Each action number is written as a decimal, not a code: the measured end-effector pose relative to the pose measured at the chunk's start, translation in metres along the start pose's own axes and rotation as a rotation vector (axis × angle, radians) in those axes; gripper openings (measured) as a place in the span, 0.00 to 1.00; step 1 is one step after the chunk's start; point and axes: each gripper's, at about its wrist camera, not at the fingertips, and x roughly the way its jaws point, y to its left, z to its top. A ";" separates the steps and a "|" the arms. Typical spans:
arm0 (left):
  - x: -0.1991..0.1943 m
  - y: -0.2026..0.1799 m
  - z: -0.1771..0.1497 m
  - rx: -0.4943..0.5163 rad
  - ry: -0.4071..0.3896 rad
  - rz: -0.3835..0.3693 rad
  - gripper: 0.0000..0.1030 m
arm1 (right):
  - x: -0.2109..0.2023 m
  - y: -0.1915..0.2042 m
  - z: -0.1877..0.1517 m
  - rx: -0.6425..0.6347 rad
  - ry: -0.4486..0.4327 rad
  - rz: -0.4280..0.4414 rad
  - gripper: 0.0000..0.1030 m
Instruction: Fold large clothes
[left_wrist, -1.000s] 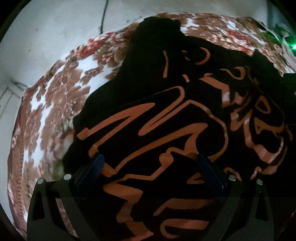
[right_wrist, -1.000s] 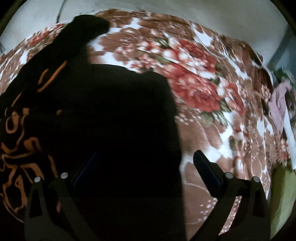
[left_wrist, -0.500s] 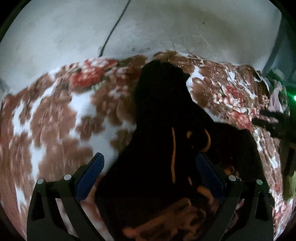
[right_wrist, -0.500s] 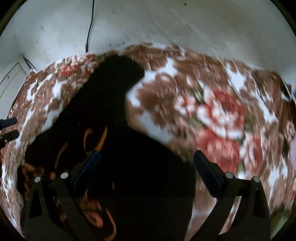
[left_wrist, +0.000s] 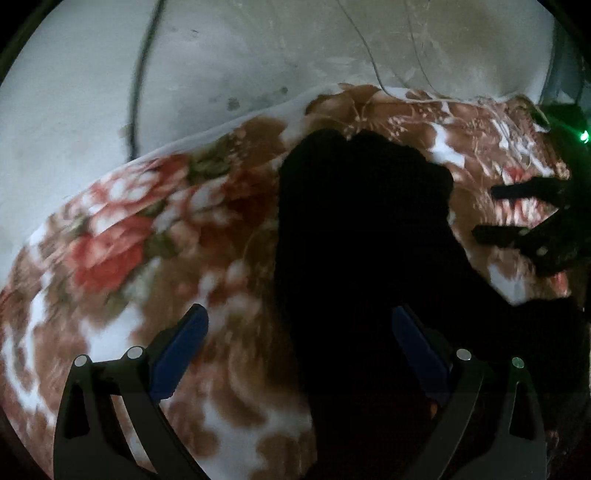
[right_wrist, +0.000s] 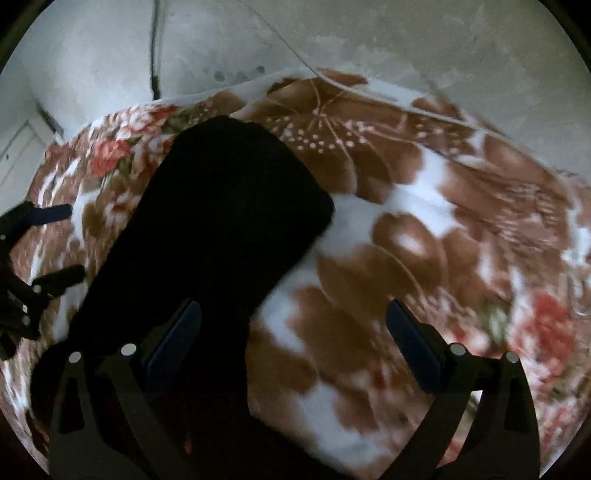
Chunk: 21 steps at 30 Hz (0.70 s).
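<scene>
Floral blanket (left_wrist: 122, 266) under bare wall, w/ black garment (left_wrist: 354, 236) lying loose at centre. Left gripper (left_wrist: 299, 332) + right gripper (right_wrist: 293, 328) both spread wide, empty, hovering above it. Prob early stage: no neat fold visible, most folding left.

garment (left_wrist: 362, 236) on blanket (left_wrist: 147, 258), wall (left_wrist: 221, 55) behind

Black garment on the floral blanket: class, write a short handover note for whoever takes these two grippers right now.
Left gripper: open, empty, above the garment's left edge.
Right gripper: open, empty, above its right edge.
Black garment: lies on the floral blanket, a narrow part reaching toward the wall; nothing is gripped.
Done: garment laid out; how far it is folded cannot be told, too dark.
Left: probably grip the edges and fold.
</scene>
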 end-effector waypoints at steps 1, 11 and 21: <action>0.006 0.002 0.006 0.005 0.000 -0.001 0.95 | 0.007 -0.002 0.005 0.014 0.007 -0.001 0.95; 0.072 0.025 0.030 -0.126 0.067 -0.109 0.53 | 0.044 -0.021 0.019 0.135 0.026 0.121 0.79; 0.028 0.004 0.032 -0.064 -0.009 -0.177 0.04 | 0.011 -0.020 0.017 0.140 0.040 0.186 0.21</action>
